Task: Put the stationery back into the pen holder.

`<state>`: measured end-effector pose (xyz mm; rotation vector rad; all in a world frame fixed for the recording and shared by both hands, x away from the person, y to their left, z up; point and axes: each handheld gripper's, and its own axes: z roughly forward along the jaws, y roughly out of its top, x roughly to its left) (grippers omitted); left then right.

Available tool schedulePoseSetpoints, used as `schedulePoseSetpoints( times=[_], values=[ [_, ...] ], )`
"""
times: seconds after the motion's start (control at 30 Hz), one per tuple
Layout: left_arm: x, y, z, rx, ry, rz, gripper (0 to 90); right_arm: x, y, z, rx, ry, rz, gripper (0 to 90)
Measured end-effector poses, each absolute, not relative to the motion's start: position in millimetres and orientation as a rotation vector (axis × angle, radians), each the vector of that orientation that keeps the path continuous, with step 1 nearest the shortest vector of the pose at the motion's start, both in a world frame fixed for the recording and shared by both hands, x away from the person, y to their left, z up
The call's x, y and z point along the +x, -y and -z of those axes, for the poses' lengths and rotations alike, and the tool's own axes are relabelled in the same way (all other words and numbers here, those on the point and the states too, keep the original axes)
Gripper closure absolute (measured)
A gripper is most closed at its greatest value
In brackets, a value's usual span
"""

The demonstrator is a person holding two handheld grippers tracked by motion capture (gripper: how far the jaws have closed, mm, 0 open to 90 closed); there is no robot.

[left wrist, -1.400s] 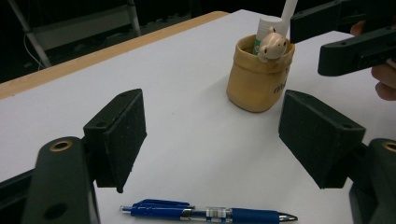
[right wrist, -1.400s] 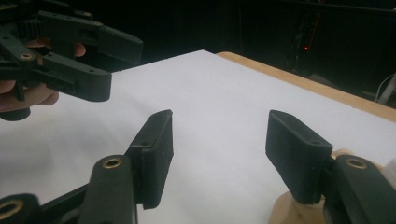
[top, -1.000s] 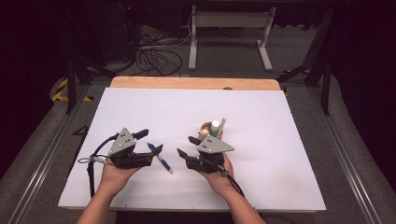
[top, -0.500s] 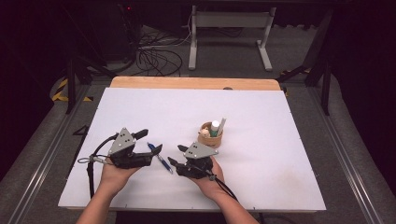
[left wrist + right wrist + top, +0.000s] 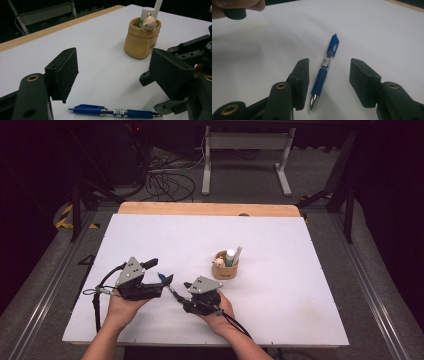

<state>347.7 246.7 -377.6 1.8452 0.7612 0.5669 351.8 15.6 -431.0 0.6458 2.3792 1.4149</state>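
since a second ago the right gripper (image 5: 176,290) has slid from beside the tan holder (image 5: 225,269) toward nine o'clock, and its spread jaws now straddle the blue pen (image 5: 323,69) lying flat on the white table (image 5: 300,285), so a pinch looks imminent. left gripper (image 5: 165,279) waits open at the pen's nine o'clock side. beyond twelve o'clock: wooden edge, dark floor, cables.

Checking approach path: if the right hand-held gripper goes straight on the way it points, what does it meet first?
Most likely the blue pen. The right hand-held gripper has its jaws open on either side of the pen's tip end, the barrel running away along its line. Beyond it lies bare white table; depth is uncertain.
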Motion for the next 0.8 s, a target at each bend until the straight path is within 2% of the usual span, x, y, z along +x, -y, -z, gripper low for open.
schedulePoseSetpoints(
  times=[0.8],
  values=[
    [348,-246,379,1.851,-0.762,-0.560,24.1,354,-35,440,0.716,-2.527,-1.230,60.8]
  ],
)
